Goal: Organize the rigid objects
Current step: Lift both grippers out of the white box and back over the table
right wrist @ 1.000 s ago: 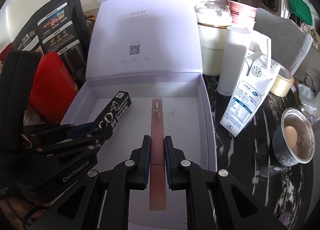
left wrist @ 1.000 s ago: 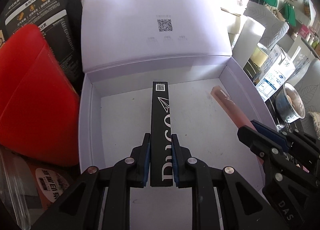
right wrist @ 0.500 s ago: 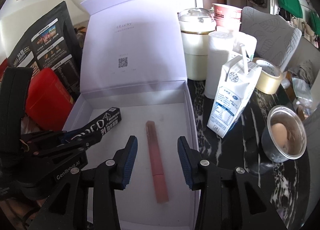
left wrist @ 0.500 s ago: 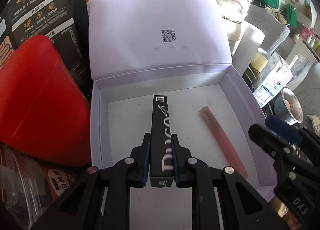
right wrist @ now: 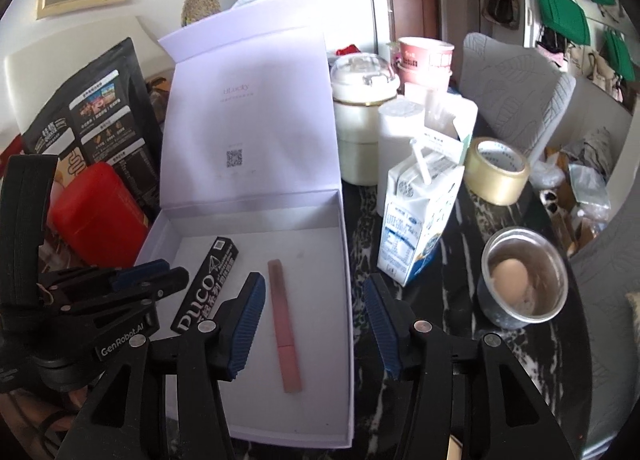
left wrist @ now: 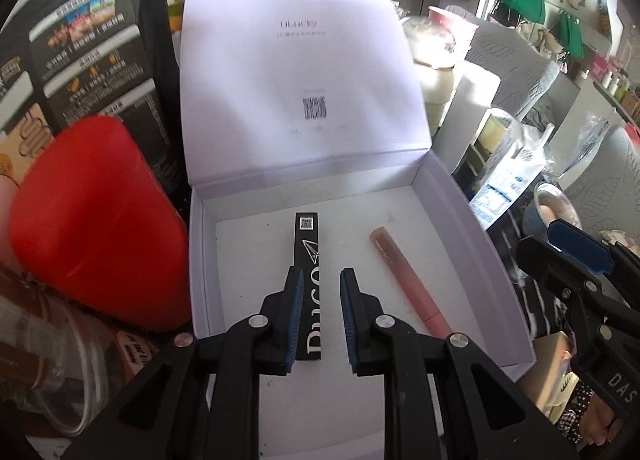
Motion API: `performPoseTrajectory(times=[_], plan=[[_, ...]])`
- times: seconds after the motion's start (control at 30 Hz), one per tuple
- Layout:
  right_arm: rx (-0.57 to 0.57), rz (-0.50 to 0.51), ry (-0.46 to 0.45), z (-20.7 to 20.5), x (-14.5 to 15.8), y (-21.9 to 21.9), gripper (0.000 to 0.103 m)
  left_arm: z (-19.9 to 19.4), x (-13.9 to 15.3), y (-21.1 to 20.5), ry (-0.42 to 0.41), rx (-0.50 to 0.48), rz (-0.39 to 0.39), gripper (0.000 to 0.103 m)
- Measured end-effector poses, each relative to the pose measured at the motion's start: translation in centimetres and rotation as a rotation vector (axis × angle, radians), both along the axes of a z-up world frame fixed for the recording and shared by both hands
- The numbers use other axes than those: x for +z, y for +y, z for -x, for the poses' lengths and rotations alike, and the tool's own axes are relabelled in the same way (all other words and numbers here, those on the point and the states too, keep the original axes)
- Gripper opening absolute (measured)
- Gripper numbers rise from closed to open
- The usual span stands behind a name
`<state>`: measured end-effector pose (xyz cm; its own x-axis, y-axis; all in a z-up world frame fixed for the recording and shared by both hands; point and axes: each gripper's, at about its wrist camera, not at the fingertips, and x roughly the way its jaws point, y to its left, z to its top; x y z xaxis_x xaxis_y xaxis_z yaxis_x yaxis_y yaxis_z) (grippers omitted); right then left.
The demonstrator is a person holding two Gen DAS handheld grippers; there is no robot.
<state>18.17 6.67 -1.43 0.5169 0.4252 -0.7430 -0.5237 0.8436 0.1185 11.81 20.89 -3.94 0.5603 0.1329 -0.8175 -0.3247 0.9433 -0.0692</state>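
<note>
Left hand-held gripper point(left wrist: 319, 314) is spread a bit, blue pads either side of the long black DUCO-printed carton point(left wrist: 309, 280) — gap showing on the right pad, so nothing's pinched. Right hand-held gripper point(right wrist: 316, 324) is spread wide over the slim pink rectangular tube point(right wrist: 284, 324). Both items lie flat on the floor of the open white cardboard gift box point(right wrist: 346, 260), side by side, not touching. Further right on the dark marbled bench point(right wrist: 460, 292) — a white-and-blue milk carton point(right wrist: 416, 236) and a steel cup holding an egg point(right wrist: 524, 280)

Both wrist views close above, facing down into shared white box point(left wrist: 472, 220) point(right wrist: 344, 244).
</note>
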Motion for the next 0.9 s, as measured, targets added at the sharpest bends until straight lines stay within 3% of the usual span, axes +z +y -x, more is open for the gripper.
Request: performPoseTrajectory(times=[0.33, 0.77, 0.8, 0.87, 0.9], plan=[[-0.017, 0.01, -0.079, 2.3, 3.0, -2.5, 0.052, 2.5, 4.4, -2.8, -0.095, -0.084, -0.048, 0.019], [-0.141, 0.028, -0.144, 5.9, 6.1, -7.7, 0.06, 4.2, 6.7, -7.3, -0.153, -0.216, -0.071, 0.02], [-0.151, 0.032, -0.145, 6.2, 6.1, -8.0, 0.06, 4.3, 6.9, -7.6, -0.157, -0.225, -0.072, 0.025], [-0.166, 0.037, -0.152, 6.9, 6.4, -8.7, 0.061, 4.7, 7.0, -8.1, -0.167, -0.249, -0.072, 0.059], [-0.174, 0.038, -0.155, 7.3, 6.5, -9.0, 0.063, 4.9, 7.2, -8.5, -0.178, -0.269, -0.07, 0.099]])
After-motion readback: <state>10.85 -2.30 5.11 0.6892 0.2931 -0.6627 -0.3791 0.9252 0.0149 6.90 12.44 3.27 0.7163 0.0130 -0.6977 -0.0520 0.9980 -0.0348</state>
